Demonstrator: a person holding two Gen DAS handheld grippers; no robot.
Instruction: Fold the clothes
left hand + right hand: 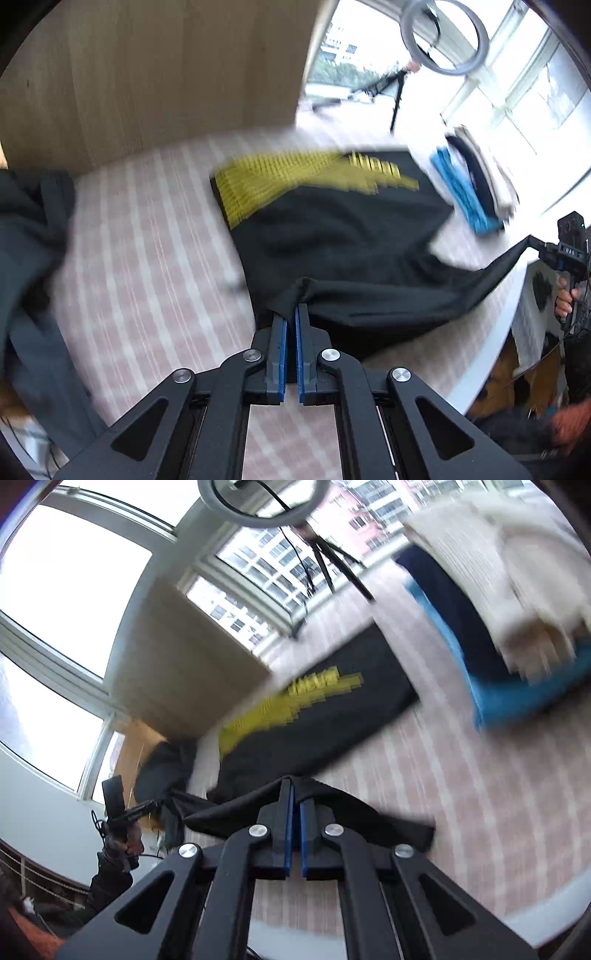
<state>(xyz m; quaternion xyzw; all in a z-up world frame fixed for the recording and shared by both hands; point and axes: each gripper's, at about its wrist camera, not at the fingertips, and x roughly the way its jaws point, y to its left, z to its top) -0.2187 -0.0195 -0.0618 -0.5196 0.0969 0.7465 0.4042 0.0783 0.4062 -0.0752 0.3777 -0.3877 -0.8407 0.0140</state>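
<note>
A black T-shirt with a yellow print (332, 229) lies on the pink checked tabletop (147, 258). My left gripper (291, 310) is shut on the shirt's near edge, lifting it off the cloth. My right gripper (293, 786) is shut on another part of the same shirt (314, 716); it also shows at the right edge of the left wrist view (532, 240), pulling the hem taut. The left gripper shows small at the left of the right wrist view (162, 801). Both views are motion-blurred.
A stack of folded clothes, blue, dark and cream (476, 184) (517, 627), lies beyond the shirt. A wooden cabinet (155, 74) stands at the table's back. A dark grey garment (29, 258) is heaped at the left. A ring light on a tripod (443, 37) stands by the windows.
</note>
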